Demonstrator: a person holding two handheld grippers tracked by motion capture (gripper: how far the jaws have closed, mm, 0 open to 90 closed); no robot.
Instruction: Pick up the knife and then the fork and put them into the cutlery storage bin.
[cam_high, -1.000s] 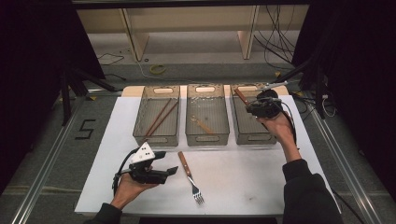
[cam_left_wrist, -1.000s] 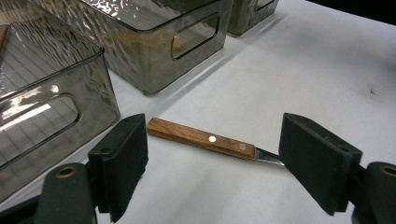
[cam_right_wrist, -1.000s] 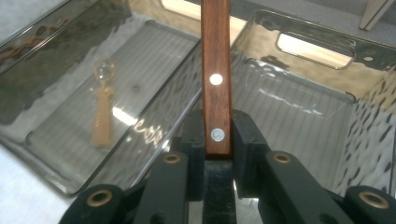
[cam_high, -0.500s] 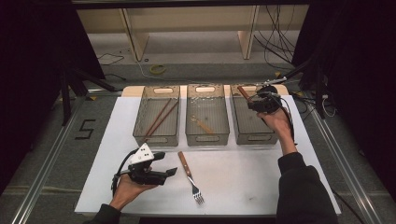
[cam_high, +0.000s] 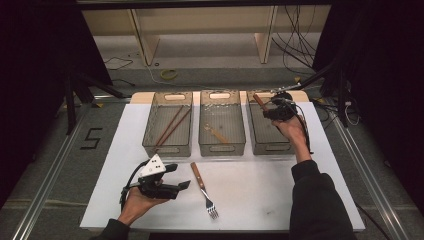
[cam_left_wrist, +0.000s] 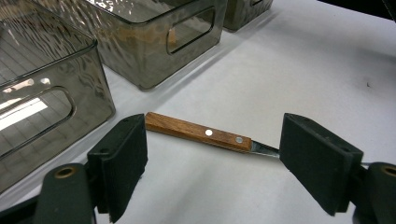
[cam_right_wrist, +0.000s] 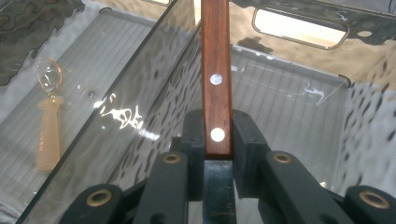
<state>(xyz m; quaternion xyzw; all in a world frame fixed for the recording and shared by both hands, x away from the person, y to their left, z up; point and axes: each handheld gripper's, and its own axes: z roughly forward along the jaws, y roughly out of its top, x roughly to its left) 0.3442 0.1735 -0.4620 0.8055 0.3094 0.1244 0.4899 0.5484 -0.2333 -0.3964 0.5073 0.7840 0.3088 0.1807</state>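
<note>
knife (cam_right_wrist: 215, 70) | pinched by right tool (cam_right_wrist: 217, 140), over right bin (cam_high: 265, 145) | left tool (cam_left_wrist: 212, 170) spread, fork (cam_high: 202, 189) beside

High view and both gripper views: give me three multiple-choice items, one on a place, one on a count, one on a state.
1. Where does the wooden-handled metal fork lie?
A. In the middle bin
B. On the white table in front of the bins
C. In the left gripper

2. How many clear smoky plastic bins stand in the row?
A. Two
B. Three
C. Four

3. What state is the right gripper in?
A. Open and empty
B. Shut on nothing
C. Shut on a wooden-handled utensil

Answers: 1 B, it lies on the bare table beside the left gripper; 2 B, three stand side by side; 3 C, the handle sits clamped between its pads.
</note>
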